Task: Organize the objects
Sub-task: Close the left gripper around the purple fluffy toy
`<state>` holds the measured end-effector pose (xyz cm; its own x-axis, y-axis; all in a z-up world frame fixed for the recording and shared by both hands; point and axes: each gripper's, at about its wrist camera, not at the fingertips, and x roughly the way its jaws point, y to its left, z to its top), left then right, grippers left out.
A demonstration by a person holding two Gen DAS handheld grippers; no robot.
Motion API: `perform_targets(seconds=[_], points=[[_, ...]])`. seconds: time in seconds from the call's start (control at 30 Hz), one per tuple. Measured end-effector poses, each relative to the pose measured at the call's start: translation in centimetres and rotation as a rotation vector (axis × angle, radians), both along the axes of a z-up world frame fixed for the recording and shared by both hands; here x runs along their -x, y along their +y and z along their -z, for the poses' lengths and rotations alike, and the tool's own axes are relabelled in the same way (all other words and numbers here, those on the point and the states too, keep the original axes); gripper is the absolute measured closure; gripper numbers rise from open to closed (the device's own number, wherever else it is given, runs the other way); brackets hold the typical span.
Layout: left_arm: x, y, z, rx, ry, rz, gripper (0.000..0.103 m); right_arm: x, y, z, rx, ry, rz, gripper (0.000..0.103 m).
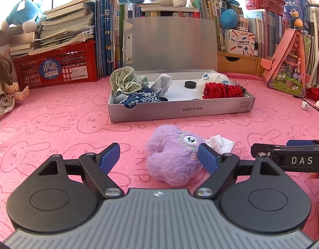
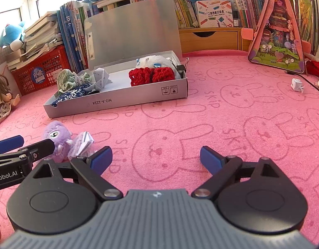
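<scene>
Purple plush toy (image 1: pixel 174 155) lies on the pink rabbit-print cloth (image 1: pixel 55 116) at lower centre of the left wrist view, between the parted blue pads of the left gripper (image 1: pixel 159 157). The right-hand pad (image 1: pixel 208 157) sits against the toy's fur while the left-hand pad stands well clear, so the jaws are open and grip nothing. A folded white paper piece (image 1: pixel 221 142) rests just beside the toy on its right. Beyond them, at mid-frame, a grey cardboard box (image 1: pixel 180 110) stands with its lid raised, holding a red crocheted piece (image 1: pixel 221 90), a white fluffy toy (image 1: pixel 213 78), a blue-and-white patterned cloth (image 1: pixel 140 99) and a green cloth bundle (image 1: pixel 124 81). In the right wrist view, the right gripper (image 2: pixel 156 158) hovers at lower centre over bare cloth, its jaws spread wide and empty. Books and a red plastic crate (image 1: pixel 55 66) line the background.
</scene>
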<state>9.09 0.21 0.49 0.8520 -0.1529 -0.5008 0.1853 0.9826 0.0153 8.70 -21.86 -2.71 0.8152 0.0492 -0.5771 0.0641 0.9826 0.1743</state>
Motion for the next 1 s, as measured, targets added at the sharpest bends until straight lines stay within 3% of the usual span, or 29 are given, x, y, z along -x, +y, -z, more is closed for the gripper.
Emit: perform_targets(seconds=[0.27,0.53,0.77,1.0], points=[[-1.2,-1.2,1.5,0.013,0.09,0.033,0.017,0.0,0.2,0.1,0.011,0.004,-0.002,0.007],[-1.0,-1.3,1.5,0.006,0.081,0.026,0.018,-0.1,0.2,0.1,0.016,0.006,-0.002,0.007],[-0.3,-1.4,0.9,0.046,0.068,0.043,0.041,-0.2,0.5,0.1,0.04,0.016,-0.006,0.004],[0.4,-1.1,-0.1,0.052,0.03,0.035,0.048,-0.3,0.8,0.1,0.063,0.025,-0.007,0.004]])
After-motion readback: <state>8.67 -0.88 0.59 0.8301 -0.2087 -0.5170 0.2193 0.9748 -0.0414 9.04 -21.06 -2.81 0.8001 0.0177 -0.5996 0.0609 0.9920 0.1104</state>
